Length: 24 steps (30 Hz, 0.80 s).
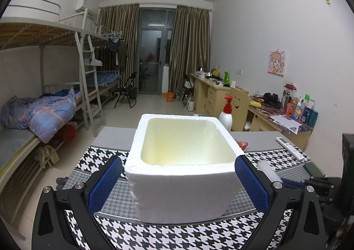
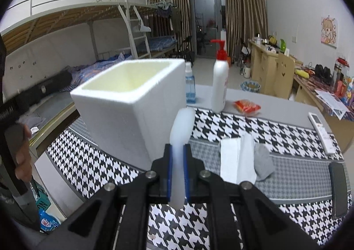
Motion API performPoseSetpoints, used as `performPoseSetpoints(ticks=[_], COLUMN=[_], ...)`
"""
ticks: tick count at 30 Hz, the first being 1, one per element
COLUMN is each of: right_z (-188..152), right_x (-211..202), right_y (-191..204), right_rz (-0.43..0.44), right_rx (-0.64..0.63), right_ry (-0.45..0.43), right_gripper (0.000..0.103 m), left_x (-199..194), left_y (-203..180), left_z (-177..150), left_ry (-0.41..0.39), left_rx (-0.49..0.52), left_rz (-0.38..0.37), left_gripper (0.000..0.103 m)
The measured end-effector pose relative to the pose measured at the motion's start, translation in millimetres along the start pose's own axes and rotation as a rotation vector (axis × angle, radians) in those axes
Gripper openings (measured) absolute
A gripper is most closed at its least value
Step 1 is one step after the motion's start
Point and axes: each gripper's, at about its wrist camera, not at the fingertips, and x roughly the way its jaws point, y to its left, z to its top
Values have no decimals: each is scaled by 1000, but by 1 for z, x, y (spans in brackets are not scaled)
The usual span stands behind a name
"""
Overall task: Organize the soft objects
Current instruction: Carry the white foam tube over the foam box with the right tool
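**A:** What does the left wrist view show?

**B:** The left gripper (image 1: 178, 180) has its jaws wide apart. A white foam box (image 1: 183, 168) sits between them on the worktop (image 1: 115, 137). The blue pads (image 1: 106, 183) are near the box sides, but I cannot tell if they touch. The box is open on top, and I see nothing inside it. It stands on a black and white checked mat (image 1: 177, 236). A white bottle with a red pump (image 1: 226, 115) stands behind it.

**A:** And the right wrist view?

**B:** The right gripper (image 2: 177, 161) has its jaws squeezed on a soft white foam piece (image 2: 181, 137). The piece sticks up and leans toward the foam box (image 2: 130, 103), which is just to the left. To the right, on the mat, lie a folded white tissue (image 2: 236, 159) and a grey sock (image 2: 263, 161), touching each other. Farther back are a red snack packet (image 2: 247, 106), the pump bottle (image 2: 220, 86) and a small blue spray bottle (image 2: 189, 88). A white remote (image 2: 322, 132) lies near the right edge.
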Motion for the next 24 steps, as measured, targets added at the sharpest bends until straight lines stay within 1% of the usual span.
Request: performPoseSetpoints(ticks=[11, 24], right_z=[20, 44], right_x=[-11, -9], right_y=[8, 27], right_rz=[14, 52], right_rx=[-30, -64], right_ry=[-66, -114], right_gripper=[12, 12], left_x=[-8, -9], left_y=[6, 14], left_z=[-9, -14], left_ry=[4, 5], left_rx=[4, 5], left_rz=[7, 12], left_gripper=[102, 102])
